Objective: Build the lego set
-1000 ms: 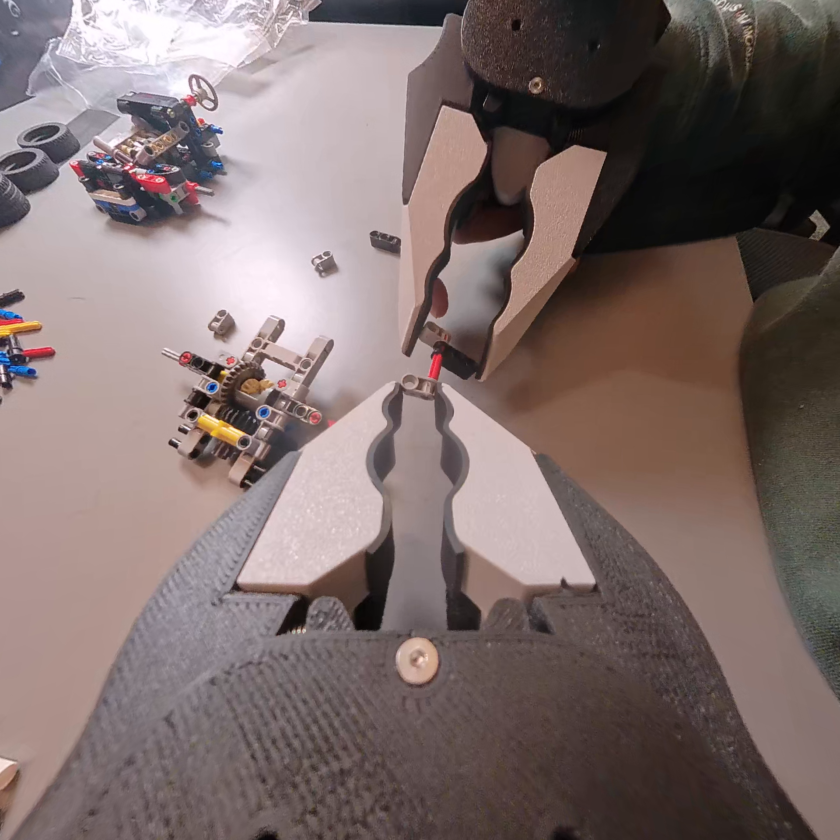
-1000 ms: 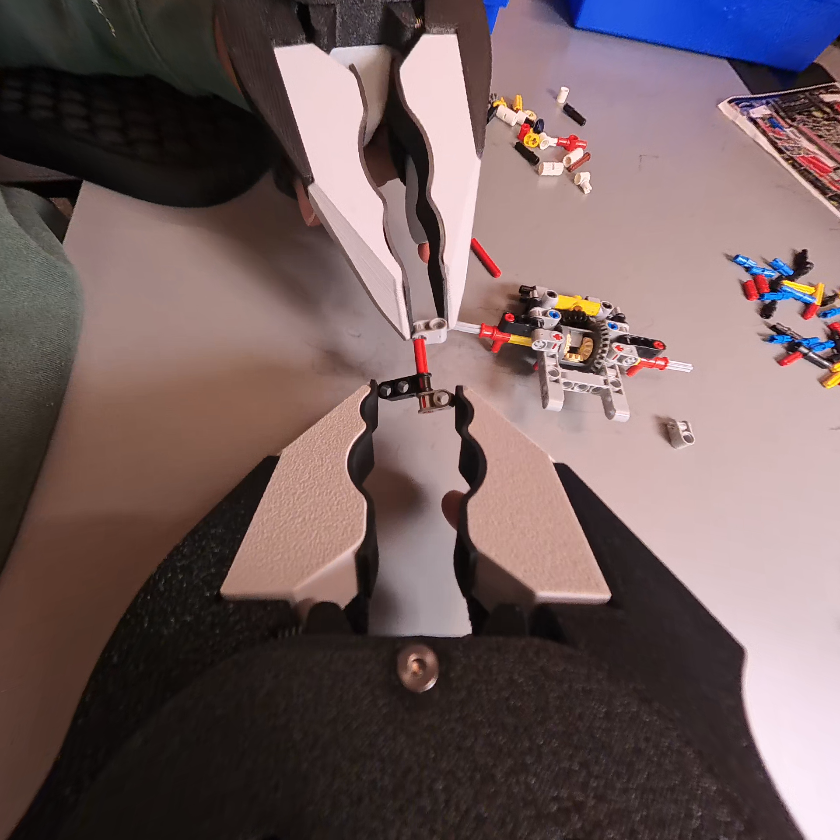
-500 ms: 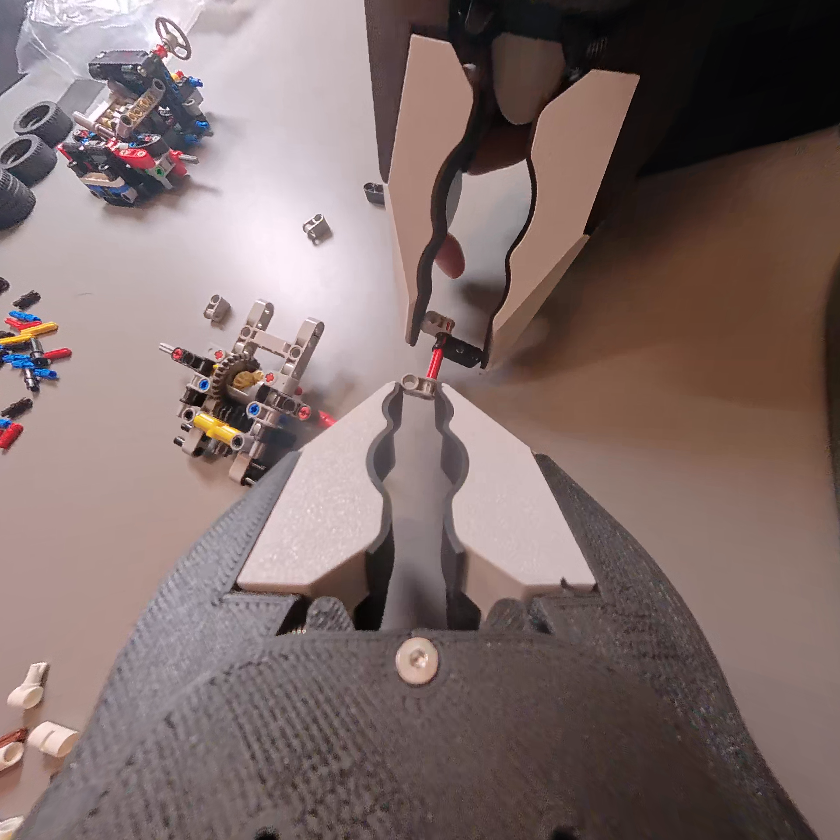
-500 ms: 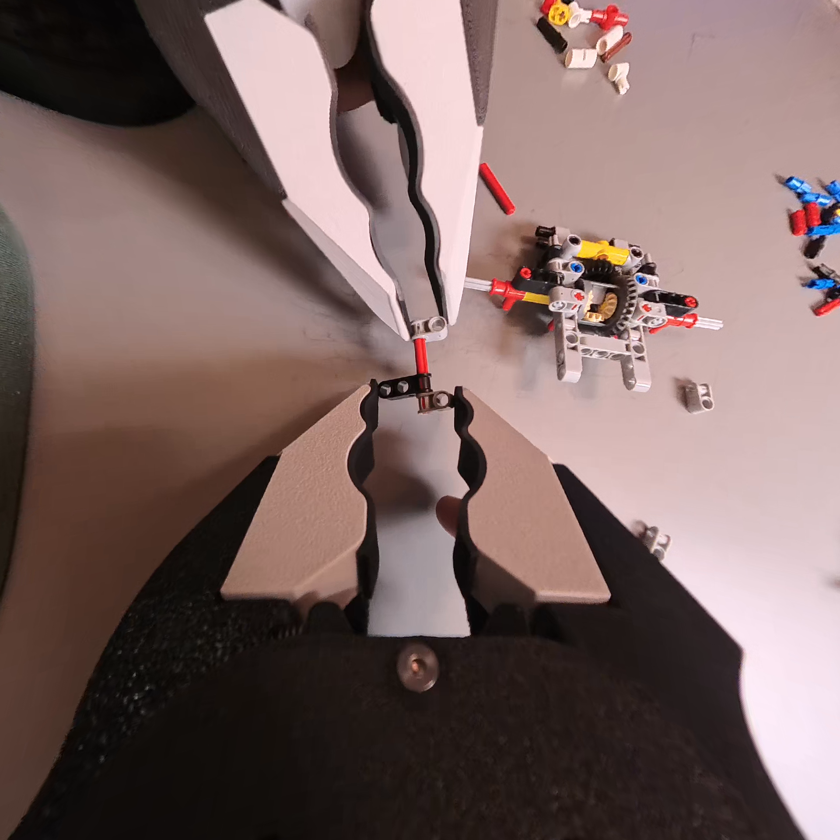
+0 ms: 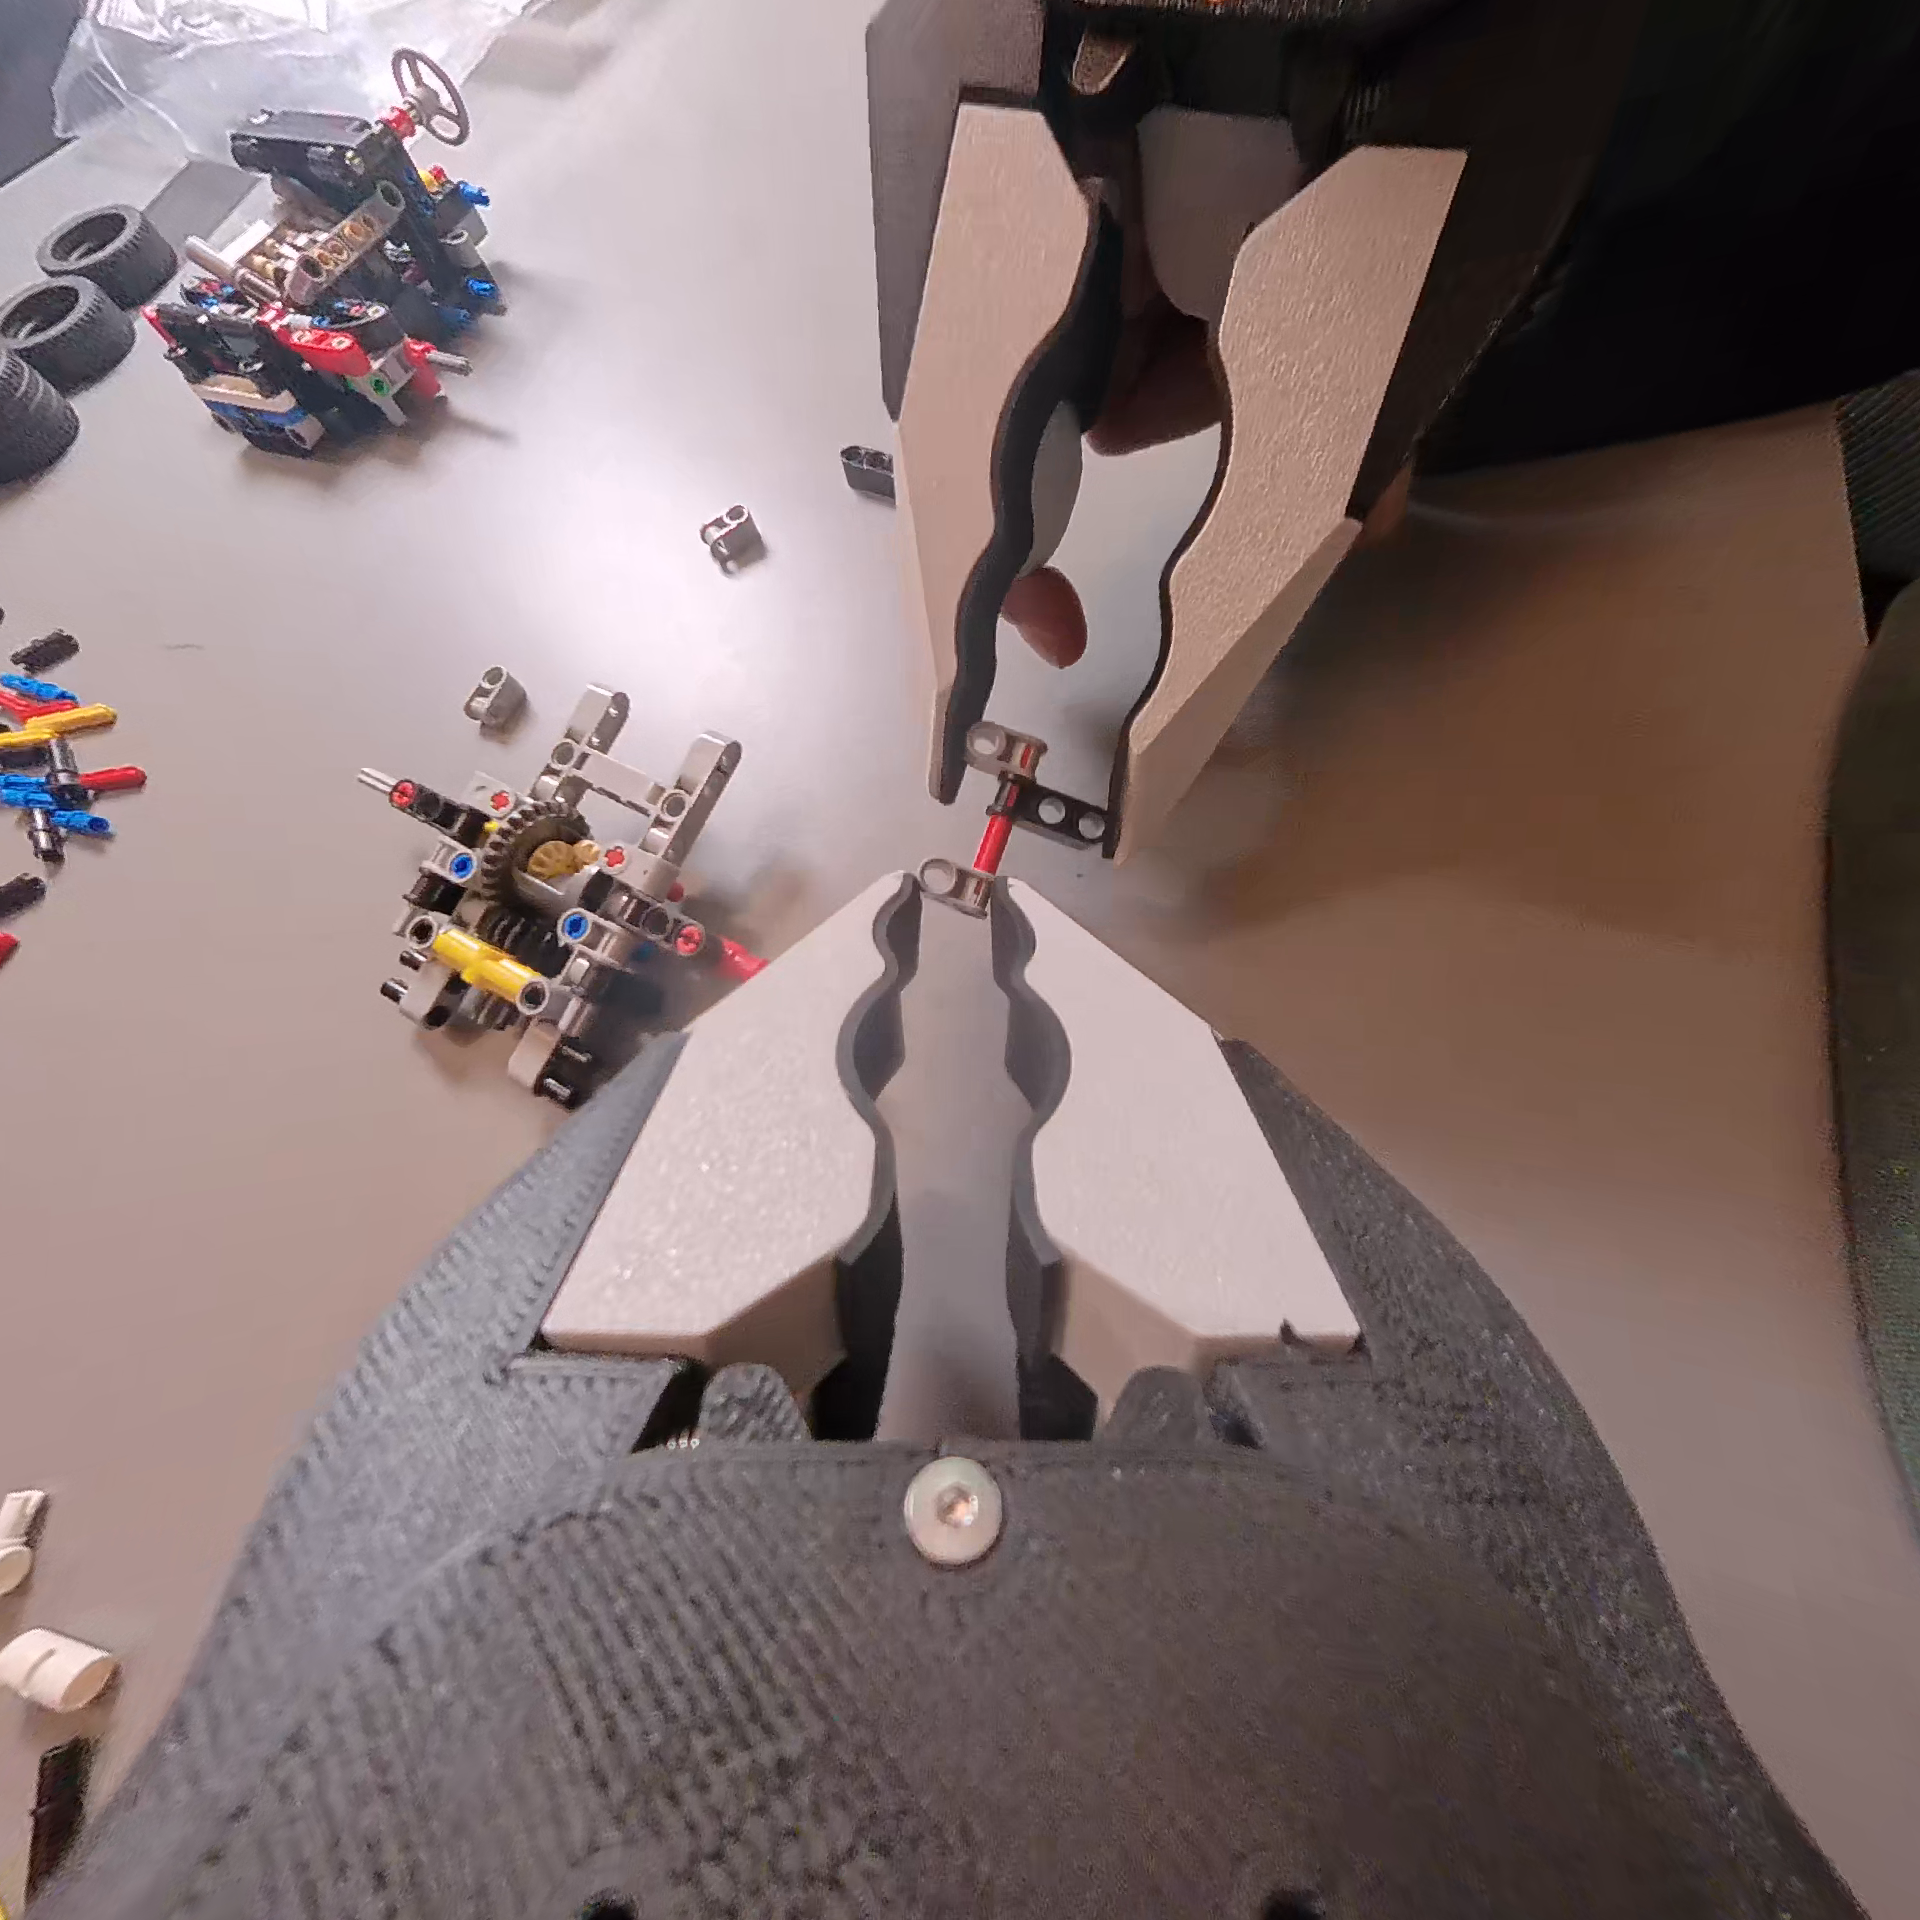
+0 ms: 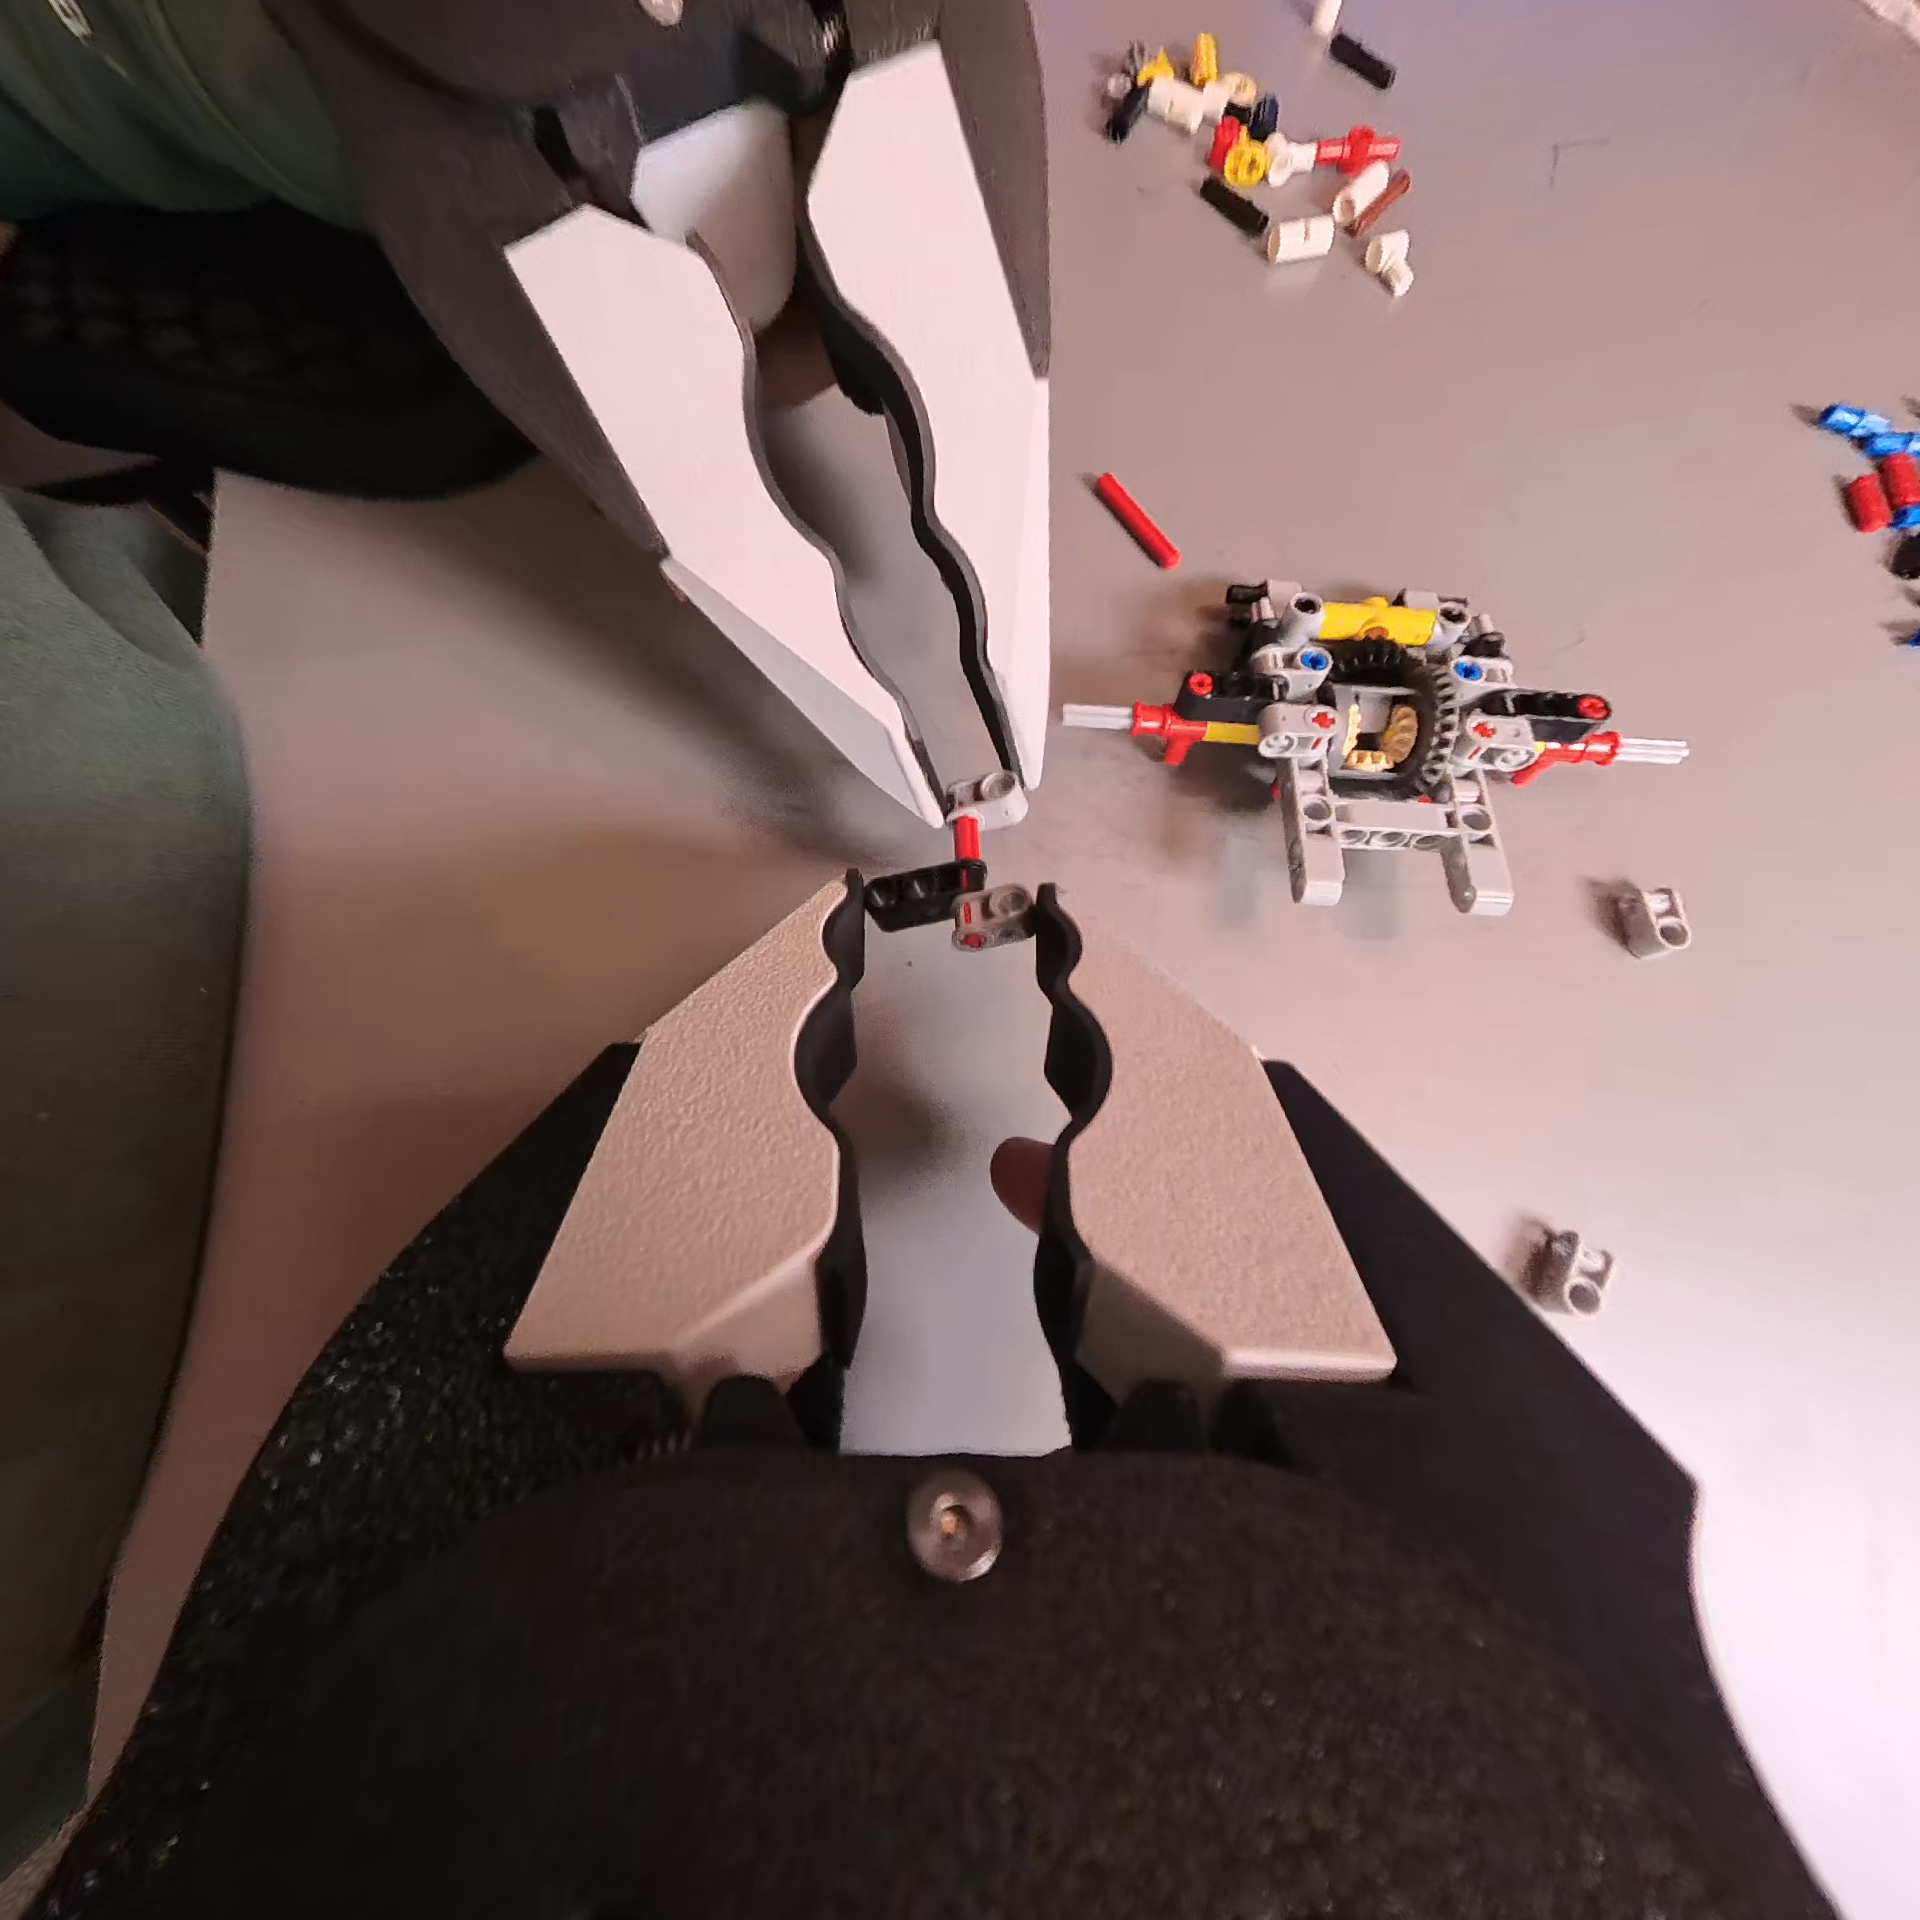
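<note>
Grey worktop point(image 5: 1455, 1091) carries a geared lego subassembly point(image 5: 551, 894), with both grippers meeting just beside it. Left gripper point(image 5: 956, 891) is clamped on a grey connector point(image 5: 958, 883) fitted to a red axle point(image 5: 989, 840). Right gripper point(image 6: 948, 906) grips the black beam point(image 6: 920, 891) and second grey connector point(image 6: 992, 914) at the axle's other end.

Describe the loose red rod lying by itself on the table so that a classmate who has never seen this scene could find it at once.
Start at the grey gear assembly with the black toothed gear and yellow beam on the grey table. Just beyond its yellow end lies a short plain red plastic rod, alone and slanted. Unlike the other red pieces, it touches nothing.
</note>
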`<state>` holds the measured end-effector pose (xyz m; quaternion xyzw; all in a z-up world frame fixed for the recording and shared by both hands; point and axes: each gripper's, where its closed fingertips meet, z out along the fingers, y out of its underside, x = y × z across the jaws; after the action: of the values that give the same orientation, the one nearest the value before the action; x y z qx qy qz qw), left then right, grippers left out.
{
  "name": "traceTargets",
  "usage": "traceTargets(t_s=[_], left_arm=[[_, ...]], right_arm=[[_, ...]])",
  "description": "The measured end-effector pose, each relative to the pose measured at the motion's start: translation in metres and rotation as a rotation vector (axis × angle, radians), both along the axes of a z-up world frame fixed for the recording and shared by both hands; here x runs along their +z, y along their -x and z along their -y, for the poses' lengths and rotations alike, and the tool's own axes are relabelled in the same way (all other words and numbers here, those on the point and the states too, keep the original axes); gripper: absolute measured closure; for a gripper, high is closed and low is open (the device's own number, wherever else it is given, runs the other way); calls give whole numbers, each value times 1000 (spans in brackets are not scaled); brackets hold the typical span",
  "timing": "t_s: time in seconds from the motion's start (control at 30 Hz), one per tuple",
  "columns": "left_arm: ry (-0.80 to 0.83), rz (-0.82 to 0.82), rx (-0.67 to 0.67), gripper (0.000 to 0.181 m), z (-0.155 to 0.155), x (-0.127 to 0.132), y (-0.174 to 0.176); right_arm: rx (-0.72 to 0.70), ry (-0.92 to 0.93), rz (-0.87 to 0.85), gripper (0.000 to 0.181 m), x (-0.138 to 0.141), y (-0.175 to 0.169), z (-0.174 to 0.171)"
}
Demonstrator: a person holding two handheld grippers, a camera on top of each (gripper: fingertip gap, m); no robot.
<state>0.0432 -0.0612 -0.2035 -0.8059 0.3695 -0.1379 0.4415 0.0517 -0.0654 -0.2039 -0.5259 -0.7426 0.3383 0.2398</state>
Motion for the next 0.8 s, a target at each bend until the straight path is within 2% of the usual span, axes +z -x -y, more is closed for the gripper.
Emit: traceTargets(t_s=[0.17, 0.27, 0.43, 0.53, 0.63, 0.7, 0.8], left_arm=[[-1, 48, 15, 170, -1, 5, 1], [14, 136, 14, 170, -1, 11, 0], [93, 555, -14, 167, 0, 51, 2], [157, 692, -29, 164, 2, 58, 4], [230, 793, -85, 165, 8, 65, -3], [255, 815, -102, 173, 11, 65, -6], [292, 839, -110, 174, 13, 64, -6]], right_arm=[[-7, 17, -30, 150, 3, 2, -1], [10, 48, -103, 150, 13, 2, 0], [55, -5, -348, 149, 49, 4, -4], [83, 6, -450, 149, 63, 3, 0], [102, -35, -457, 149, 61, 5, 3], [120, -51, -453, 149, 58, 5, 7], [130, -79, -453, 149, 56, 6, 8]])
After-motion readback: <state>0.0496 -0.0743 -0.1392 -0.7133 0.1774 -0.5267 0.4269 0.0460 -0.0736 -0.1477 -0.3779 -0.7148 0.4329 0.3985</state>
